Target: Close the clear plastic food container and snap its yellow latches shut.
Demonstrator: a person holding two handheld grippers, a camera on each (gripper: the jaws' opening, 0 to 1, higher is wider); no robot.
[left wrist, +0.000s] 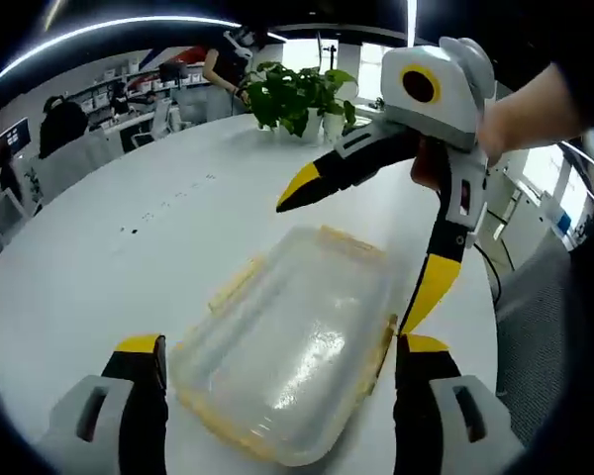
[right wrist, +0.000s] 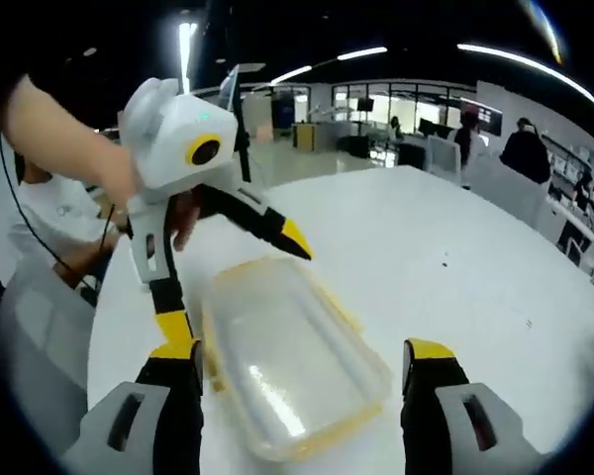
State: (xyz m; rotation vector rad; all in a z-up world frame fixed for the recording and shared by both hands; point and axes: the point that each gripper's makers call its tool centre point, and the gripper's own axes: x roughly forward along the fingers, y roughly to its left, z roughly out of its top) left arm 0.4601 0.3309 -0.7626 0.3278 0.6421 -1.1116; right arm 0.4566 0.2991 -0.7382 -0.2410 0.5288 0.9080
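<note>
A: In the left gripper view we see, from left to right, our left gripper (left wrist: 280,371) with its jaws spread wide at the bottom of the frame, the clear container (left wrist: 289,346) lying between them at lower centre on the white table (left wrist: 99,257), and the right gripper (left wrist: 361,242) reaching in from the upper right, jaws parted and gripping nothing.

B: In the right gripper view the order flips: the left gripper (right wrist: 238,287) enters from the upper left, then the container (right wrist: 292,356) sits at lower centre, lid apparently resting on top, and our right gripper (right wrist: 302,381) frames it, jaws wide apart and empty.

A: The risk, as we judge it, is the smooth table. A push on one yellow latch (left wrist: 236,284) could slide the box away if the other gripper is not bracing it.

B: And a lid not seated square could leave a latch (right wrist: 339,305) missing its catch. We cannot tell whether any latch is already snapped.

A: Our left gripper view takes in a potted plant (left wrist: 297,97) at top centre.

B: Ours shows a seated person (right wrist: 49,233) at the left edge instead.
</note>
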